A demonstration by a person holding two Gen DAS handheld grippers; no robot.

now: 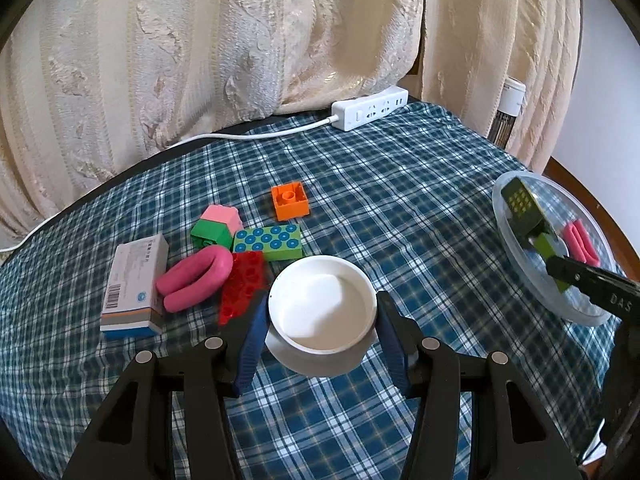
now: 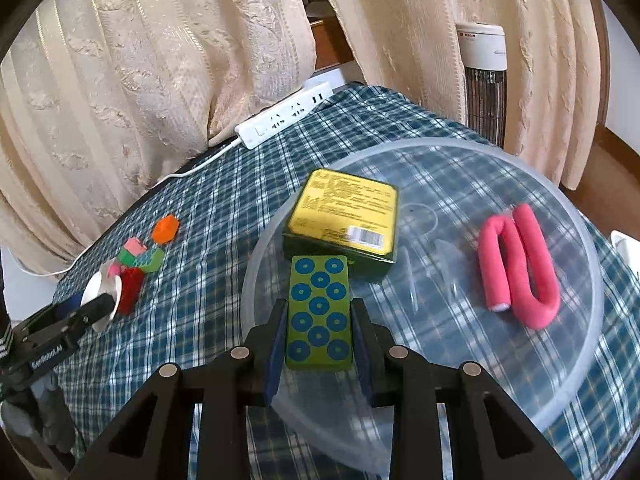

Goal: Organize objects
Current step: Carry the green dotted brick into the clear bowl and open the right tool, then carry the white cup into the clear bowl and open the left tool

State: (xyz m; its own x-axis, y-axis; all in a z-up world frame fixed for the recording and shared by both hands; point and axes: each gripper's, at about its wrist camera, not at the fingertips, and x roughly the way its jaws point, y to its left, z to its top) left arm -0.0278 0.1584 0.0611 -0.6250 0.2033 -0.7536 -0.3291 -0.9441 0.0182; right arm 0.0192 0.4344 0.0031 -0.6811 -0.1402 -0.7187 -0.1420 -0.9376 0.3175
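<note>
In the clear plastic tray [image 2: 576, 392] lie a green-yellow box [image 2: 344, 216] and a pink foam curler [image 2: 520, 268]; the right gripper [image 2: 320, 332] clamps a green dotted block [image 2: 319, 316] over it, the left gripper [image 1: 322, 320] grips a white round cup [image 1: 322, 312], and several bricks [image 1: 256, 236] remain outside.

Your left gripper [image 1: 322, 320] clamps both fingers against a held thing; your right gripper [image 2: 320, 332] grips likewise, fingers level.
</note>
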